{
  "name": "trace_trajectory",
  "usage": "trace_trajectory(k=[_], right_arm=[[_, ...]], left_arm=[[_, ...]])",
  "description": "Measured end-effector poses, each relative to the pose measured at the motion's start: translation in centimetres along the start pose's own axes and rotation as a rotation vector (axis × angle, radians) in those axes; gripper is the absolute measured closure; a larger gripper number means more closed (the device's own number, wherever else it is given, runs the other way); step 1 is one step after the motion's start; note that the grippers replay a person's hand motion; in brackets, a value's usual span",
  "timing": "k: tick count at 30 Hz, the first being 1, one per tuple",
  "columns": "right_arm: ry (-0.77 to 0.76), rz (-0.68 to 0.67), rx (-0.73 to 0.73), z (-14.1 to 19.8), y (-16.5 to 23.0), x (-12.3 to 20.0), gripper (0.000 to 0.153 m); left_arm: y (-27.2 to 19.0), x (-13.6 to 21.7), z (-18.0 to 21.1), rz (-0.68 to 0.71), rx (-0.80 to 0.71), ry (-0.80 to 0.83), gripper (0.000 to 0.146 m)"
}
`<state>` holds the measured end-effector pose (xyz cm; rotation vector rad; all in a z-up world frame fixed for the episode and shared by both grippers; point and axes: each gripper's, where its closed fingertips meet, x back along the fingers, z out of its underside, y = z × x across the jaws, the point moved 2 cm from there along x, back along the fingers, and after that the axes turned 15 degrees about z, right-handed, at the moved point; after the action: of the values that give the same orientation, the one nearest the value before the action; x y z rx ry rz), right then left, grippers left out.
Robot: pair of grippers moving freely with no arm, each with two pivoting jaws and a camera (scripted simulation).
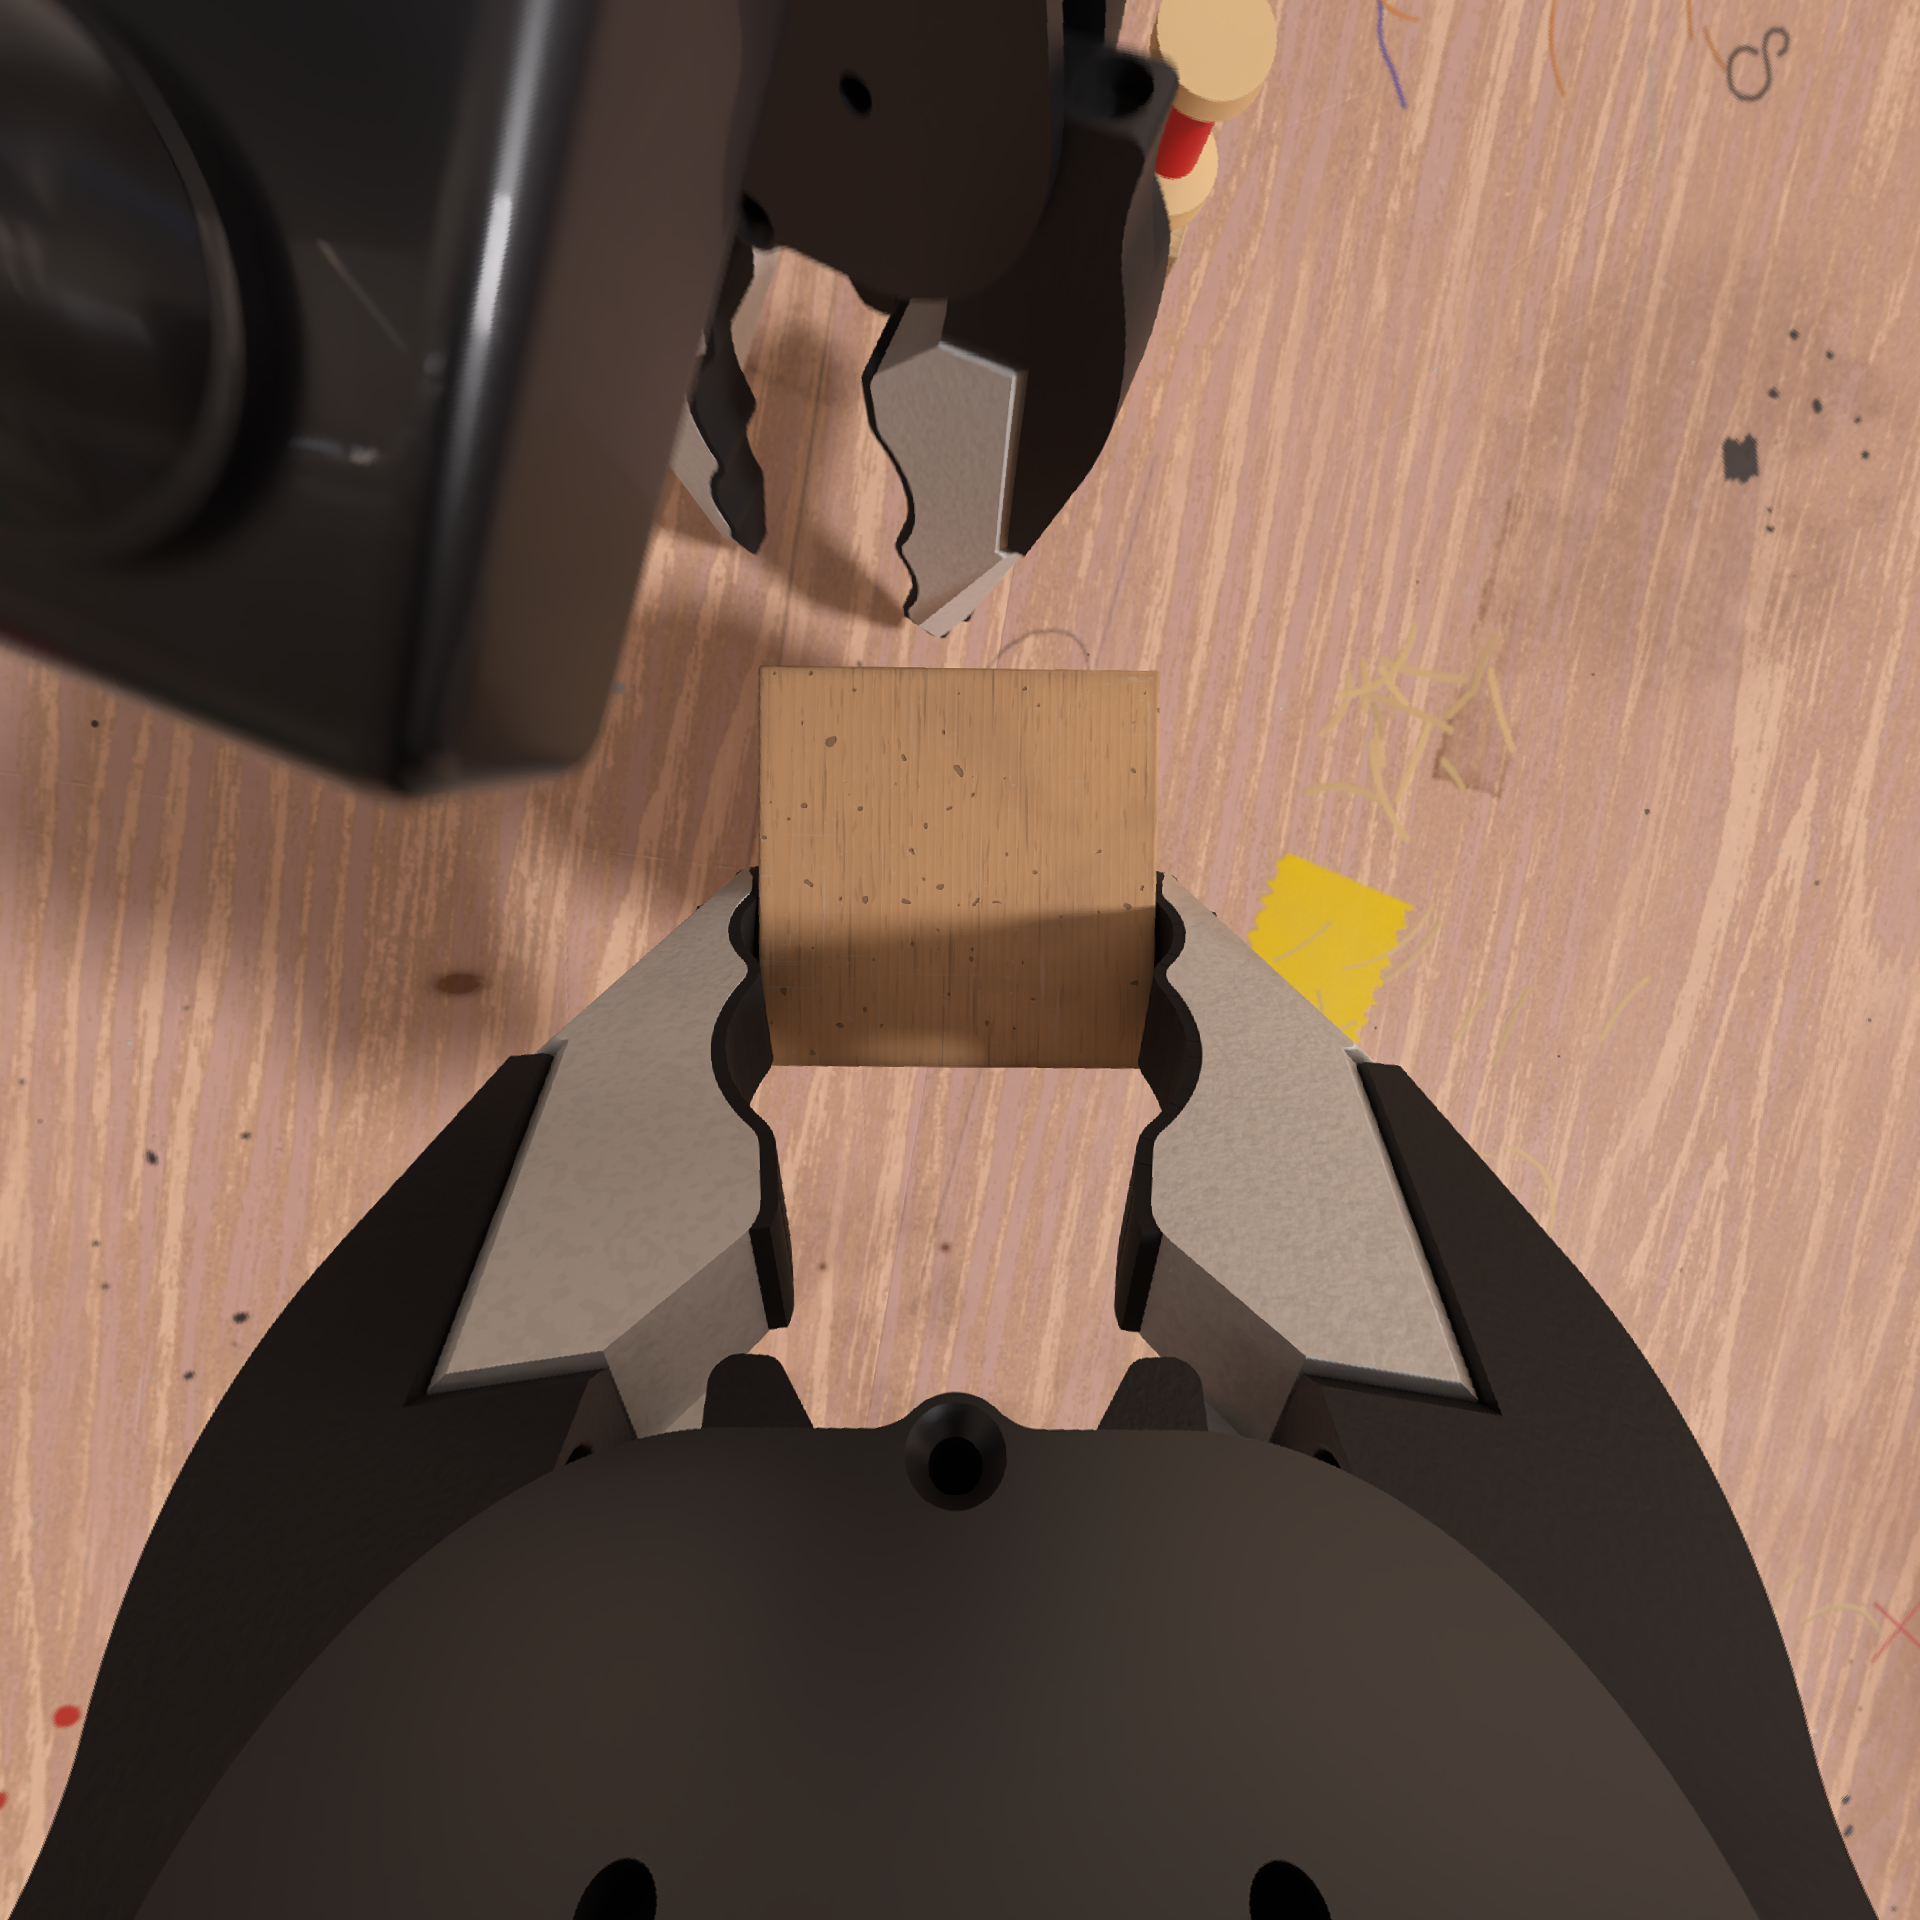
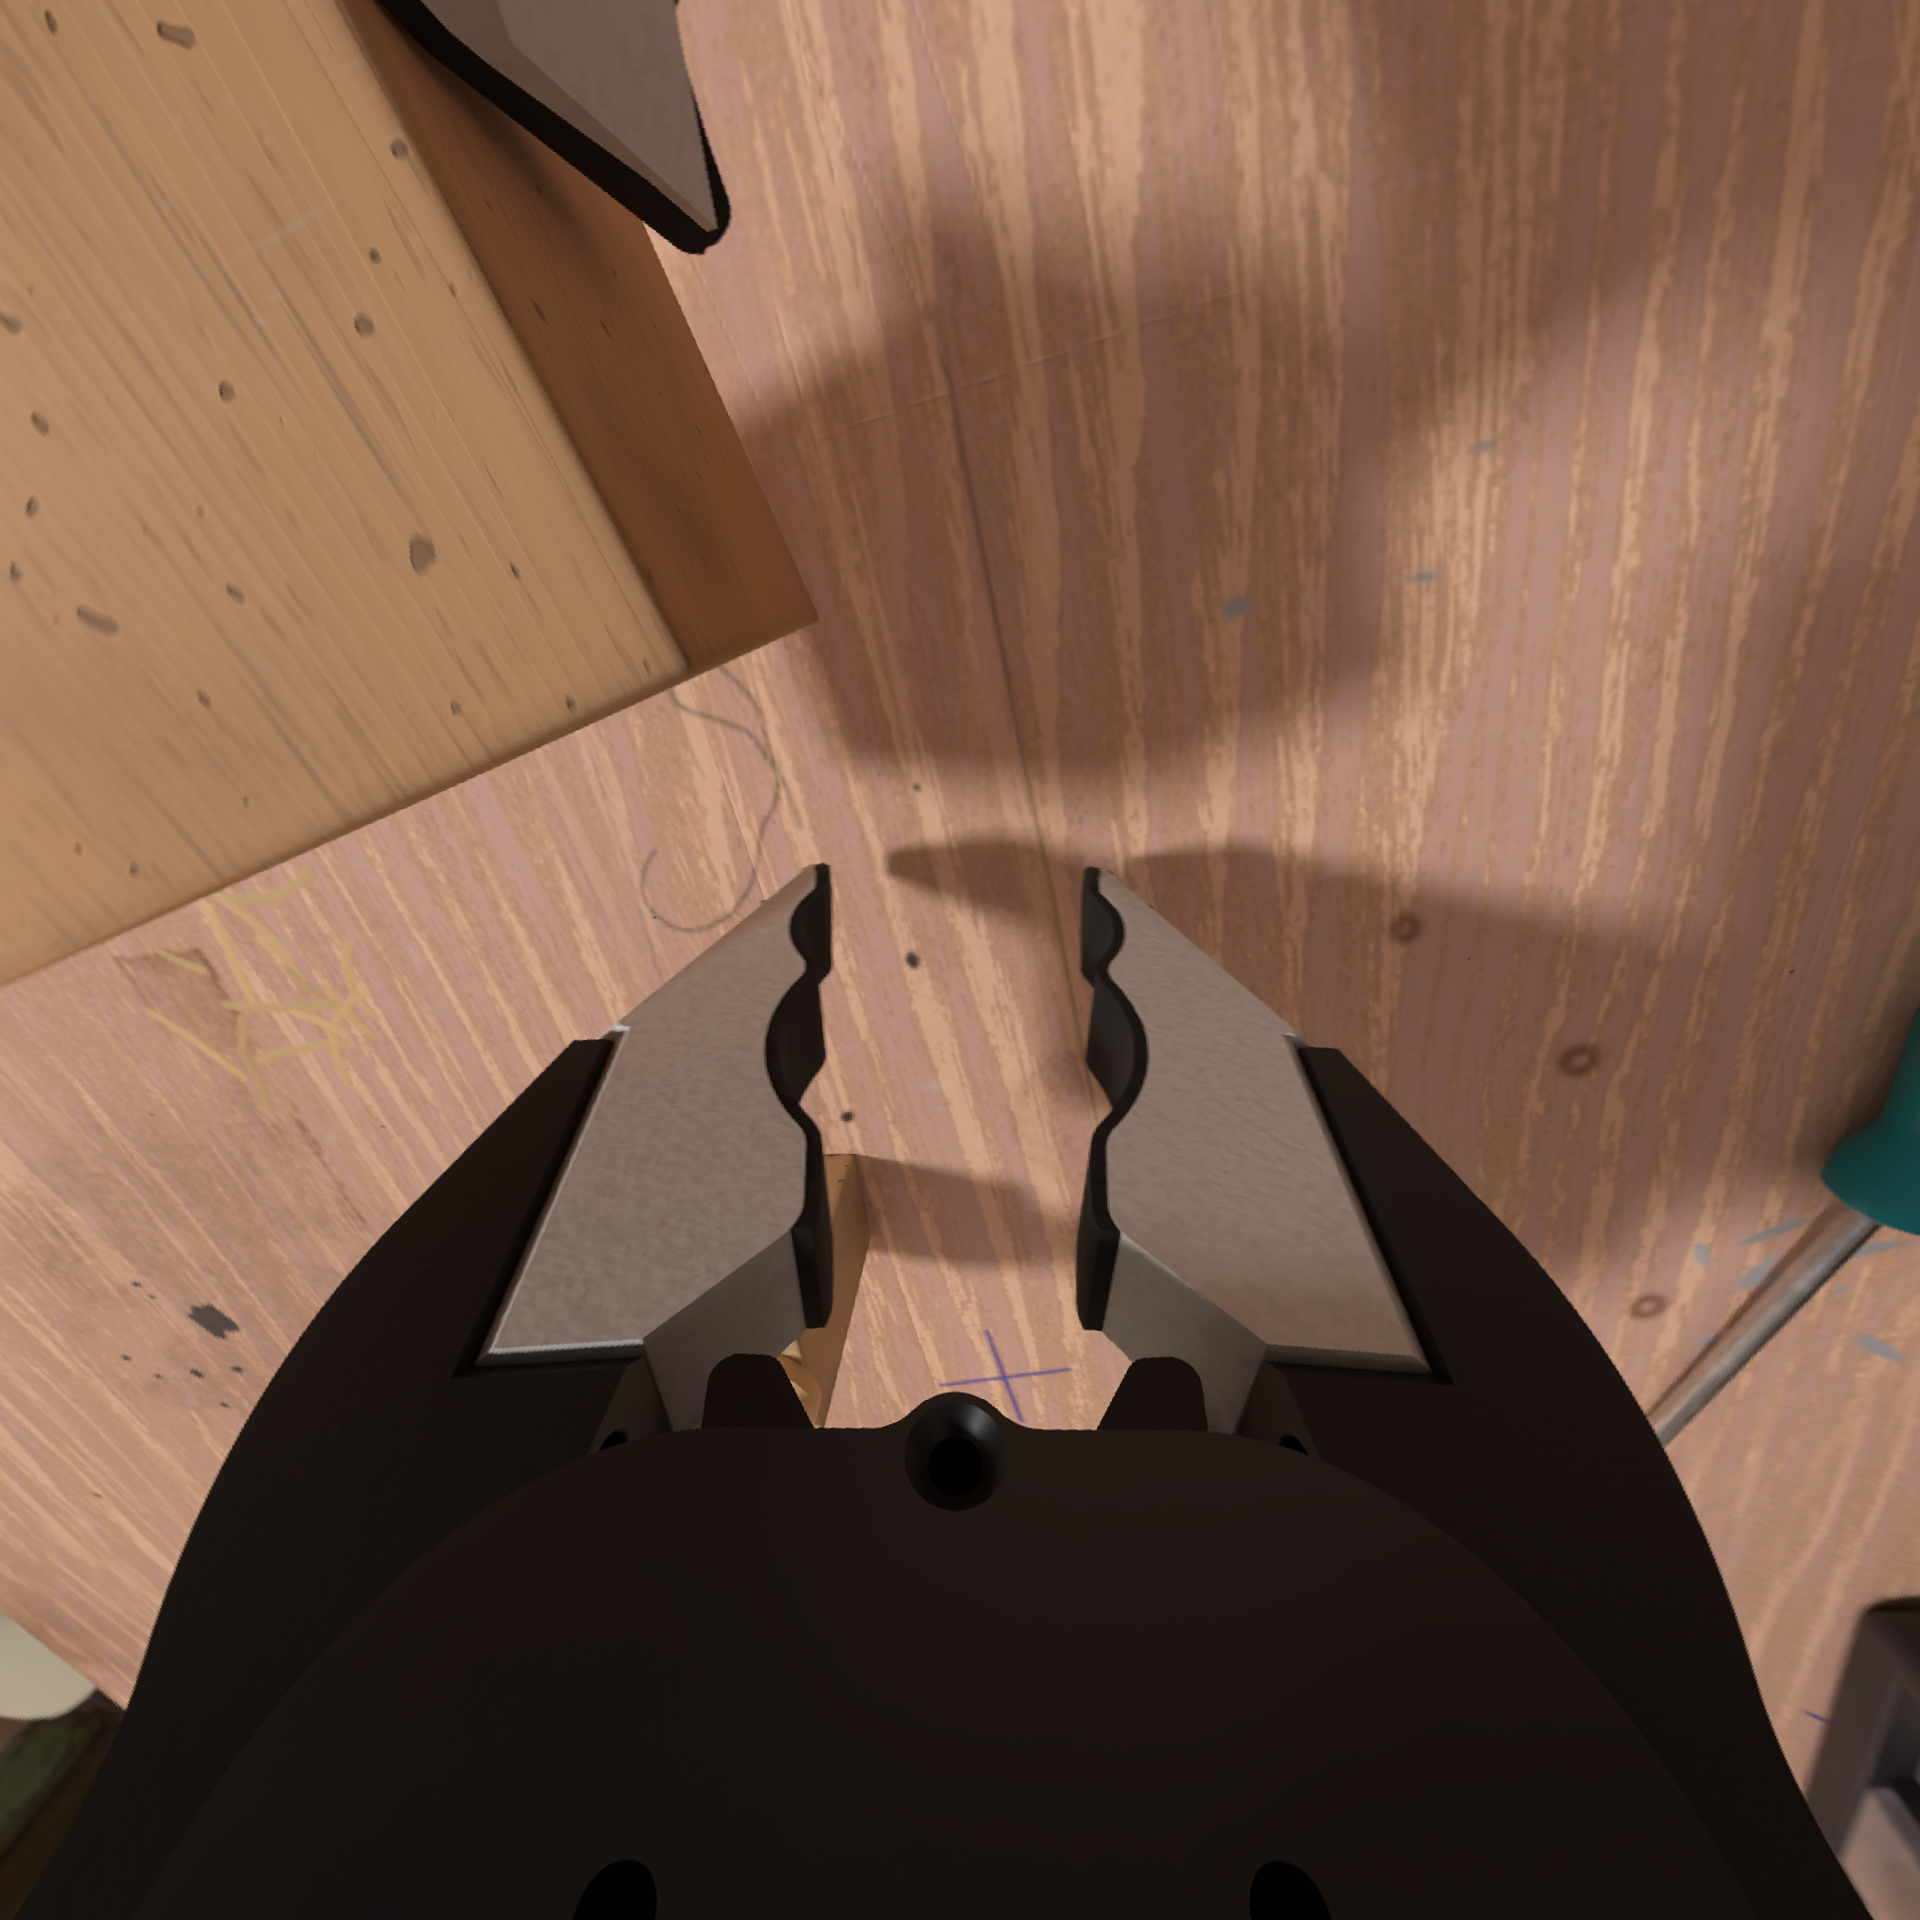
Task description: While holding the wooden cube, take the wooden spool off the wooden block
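Clamping wooden cube [image 1: 956, 862]: left gripper [image 1: 956, 966]. Right gripper [image 2: 956, 1039] fingers apart, empty, over table [image 2: 1351, 520].

No text, label, brand or number can be read in either view. The wooden tabletop [image 1: 1558, 623] carries only loose pen marks: a dark curl [image 1: 1758, 62] at the far right, a red cross [image 1: 1896, 1642] at the right edge, and a small purple cross [image 2: 1006, 1374] between the right gripper's fingers. The yellow tape piece [image 1: 1330, 940] is blank.
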<state>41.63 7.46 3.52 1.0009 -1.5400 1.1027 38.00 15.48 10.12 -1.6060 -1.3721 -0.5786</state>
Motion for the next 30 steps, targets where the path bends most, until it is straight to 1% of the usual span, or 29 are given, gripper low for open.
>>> trace_trajectory(k=[1,3,4,7,9,10,12,14,17,21,23,30], right_arm=[[-0.016,-0.007,-0.016,0.1,0.0,0.1,0.098],[-0.052,-0.006,0.025,0.4,-0.1,0.6,0.069],[-0.069,-0.01,0.052,0.7,-0.1,1.0,0.063],[-0.088,-0.024,0.139,1.7,0.1,2.6,0.052],[-0.077,-0.034,0.222,2.3,0.6,3.3,0.046],[-0.053,-0.041,0.257,2.8,0.9,3.3,0.041],[0.029,-0.061,0.304,3.9,1.3,2.8,0.035],[0.073,-0.076,0.318,4.7,1.4,1.9,0.031],[0.068,-0.105,0.294,5.0,1.1,1.0,0.033],[0.03,-0.115,0.274,5.3,0.9,1.0,0.045],[0.033,-0.11,0.281,5.6,0.8,1.1,0.055],[0.03,-0.083,0.265,6.3,1.0,1.3,0.071]], left_arm=[[0.0,0.0,0.0,0.001,-0.001,0.0,0.074],[0.0,0.0,0.0,0.002,-0.002,0.001,0.074],[0.0,-0.1,0.0,0.003,-0.003,0.001,0.074],[0.0,-0.2,0.0,0.006,-0.007,0.004,0.074],[0.0,-0.3,0.0,0.008,-0.007,0.008,0.074],[0.0,-0.4,0.0,0.009,-0.006,0.012,0.074],[0.0,-0.6,0.0,0.011,-0.006,0.021,0.074],[-0.1,-0.8,0.0,0.012,-0.008,0.029,0.074],[-0.1,-0.9,-0.1,0.013,-0.012,0.032,0.074],[-0.1,-0.8,0.0,0.013,-0.011,0.03,0.074],[-0.1,-0.9,0.0,0.013,-0.009,0.033,0.074],[-0.2,-0.8,-0.1,0.011,-0.018,0.029,0.074]])
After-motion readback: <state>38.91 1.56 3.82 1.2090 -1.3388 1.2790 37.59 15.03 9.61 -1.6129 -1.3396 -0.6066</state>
